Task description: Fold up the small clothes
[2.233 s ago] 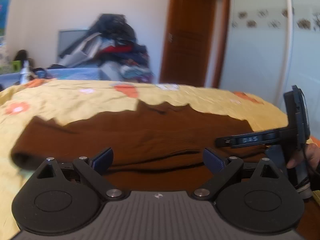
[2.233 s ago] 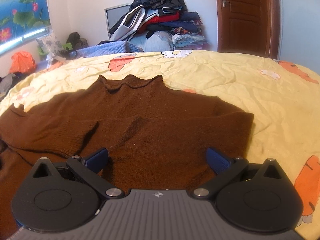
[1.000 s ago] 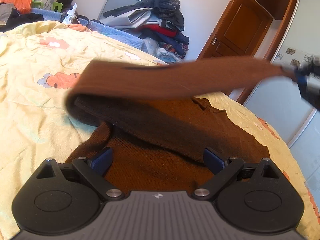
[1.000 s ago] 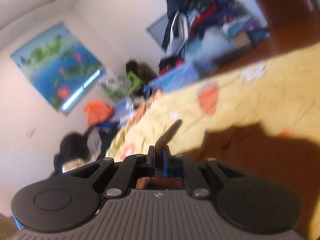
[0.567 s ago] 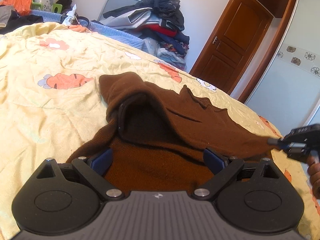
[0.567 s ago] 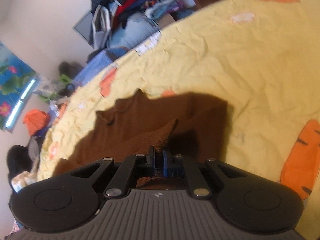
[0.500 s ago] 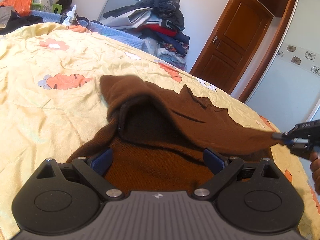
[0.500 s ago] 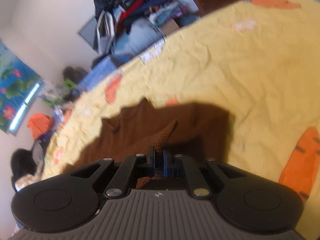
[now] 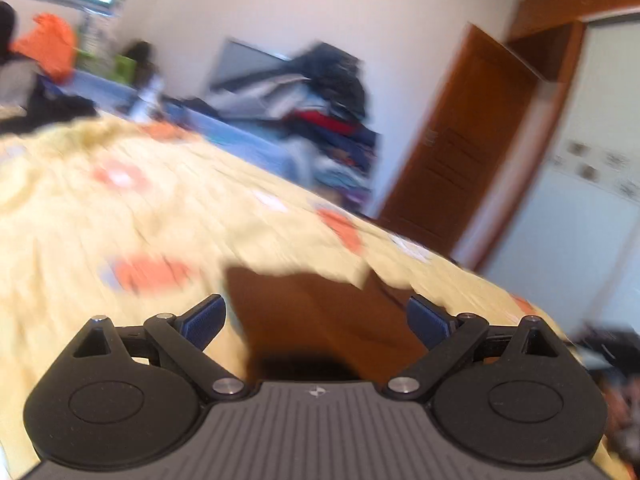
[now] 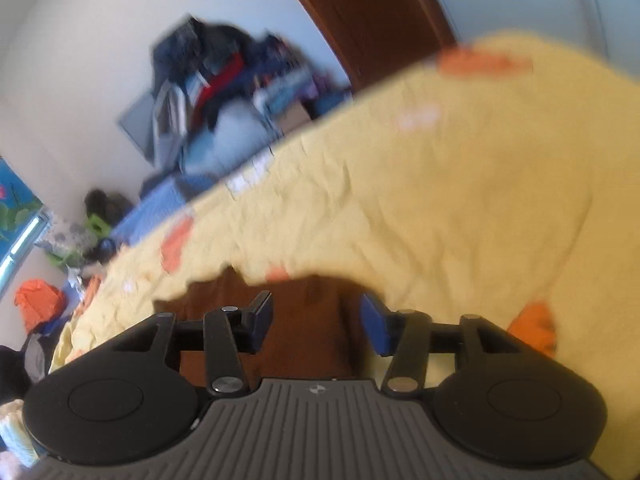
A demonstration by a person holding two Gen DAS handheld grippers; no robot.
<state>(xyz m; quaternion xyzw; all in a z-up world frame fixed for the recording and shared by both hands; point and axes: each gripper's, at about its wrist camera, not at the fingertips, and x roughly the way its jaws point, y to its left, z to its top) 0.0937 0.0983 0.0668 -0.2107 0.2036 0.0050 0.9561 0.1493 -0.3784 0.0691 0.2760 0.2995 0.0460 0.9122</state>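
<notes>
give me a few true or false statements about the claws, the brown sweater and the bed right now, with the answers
1. The right claw is shut on the brown sweater. False: its fingers stand apart and hold nothing.
2. The left claw is open. True.
3. The sweater lies on a yellow bedspread with orange prints. True.
4. The sweater is blue. False: it is brown.
5. A pile of clothes sits beyond the far side of the bed. True.
6. The left claw is lifting a sleeve off the bed. False: nothing is between its fingers, and the sweater lies on the bed.
</notes>
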